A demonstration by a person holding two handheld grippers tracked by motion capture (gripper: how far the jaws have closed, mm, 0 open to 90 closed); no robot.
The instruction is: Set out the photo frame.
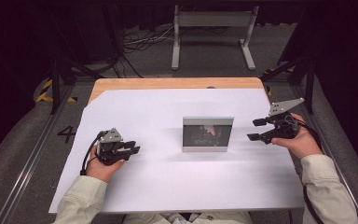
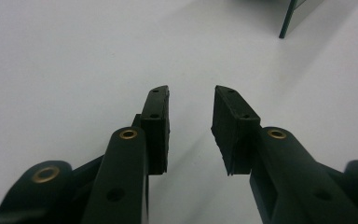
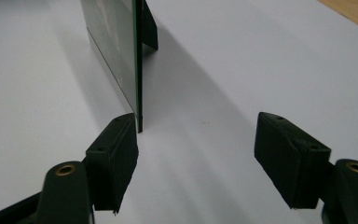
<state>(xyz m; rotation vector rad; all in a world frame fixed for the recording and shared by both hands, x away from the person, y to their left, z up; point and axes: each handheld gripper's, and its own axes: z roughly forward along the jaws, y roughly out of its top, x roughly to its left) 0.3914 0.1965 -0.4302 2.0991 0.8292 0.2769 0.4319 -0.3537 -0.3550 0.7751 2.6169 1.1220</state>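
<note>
Right gripper [image 1: 257,130] level beside picture frame [image 1: 208,134], jaws wide apart.

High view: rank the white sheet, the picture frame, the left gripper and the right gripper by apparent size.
1. white sheet
2. picture frame
3. right gripper and left gripper: they look about alike, so I would not rank them.

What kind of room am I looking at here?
Probably a lab or recording studio, not a home: a wooden table covered with a white sheet, dark curtains behind, loose cables on the grey floor, and a metal stand.
</note>
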